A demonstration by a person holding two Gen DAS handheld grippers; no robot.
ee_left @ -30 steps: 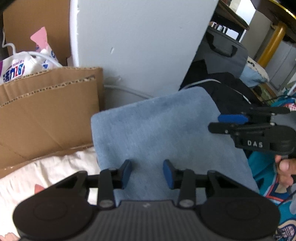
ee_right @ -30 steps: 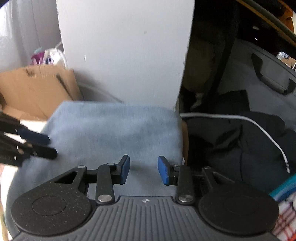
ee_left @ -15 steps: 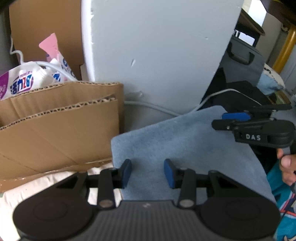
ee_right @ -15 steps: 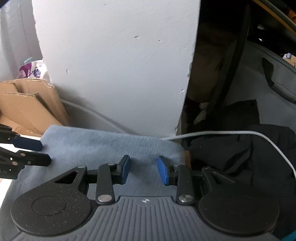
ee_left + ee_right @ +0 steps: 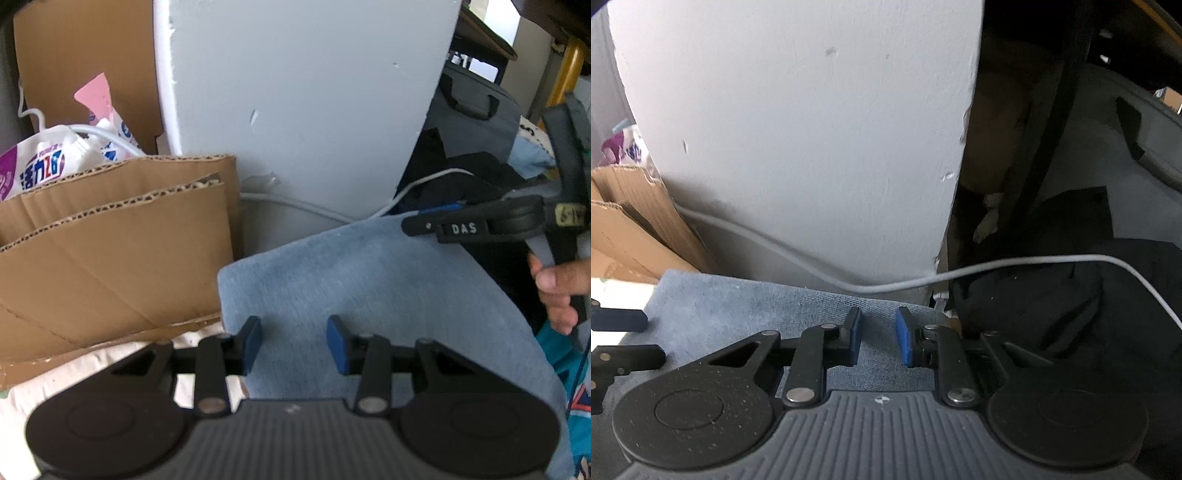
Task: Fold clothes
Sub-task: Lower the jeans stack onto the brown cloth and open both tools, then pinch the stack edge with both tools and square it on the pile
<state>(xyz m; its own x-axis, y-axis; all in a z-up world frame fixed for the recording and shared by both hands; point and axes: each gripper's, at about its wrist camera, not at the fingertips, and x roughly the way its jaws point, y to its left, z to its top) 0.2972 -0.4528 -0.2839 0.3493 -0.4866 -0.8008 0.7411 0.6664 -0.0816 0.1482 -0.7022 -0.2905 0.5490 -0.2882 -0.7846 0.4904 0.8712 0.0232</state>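
Observation:
A folded light-blue denim garment lies flat in front of a pale pillar; the right wrist view shows its far edge. My left gripper hovers open over the garment's near left part, with cloth showing in the gap between its blue pads. My right gripper sits at the garment's far right corner, and its jaws are closing with cloth lying between and under the pads, which stand apart. From the left wrist view the right gripper reaches in from the right, held by a hand. The left gripper pokes in at the left edge.
A pale pillar stands just behind the garment, with a white cable along its foot. Flattened cardboard and a plastic bag are at the left. Dark clothing and a grey bag lie at the right.
The right gripper has slid toward the garment's far right corner and its jaws have narrowed. The left gripper's jaws keep the same gap, and its view has tipped slightly toward the pillar.

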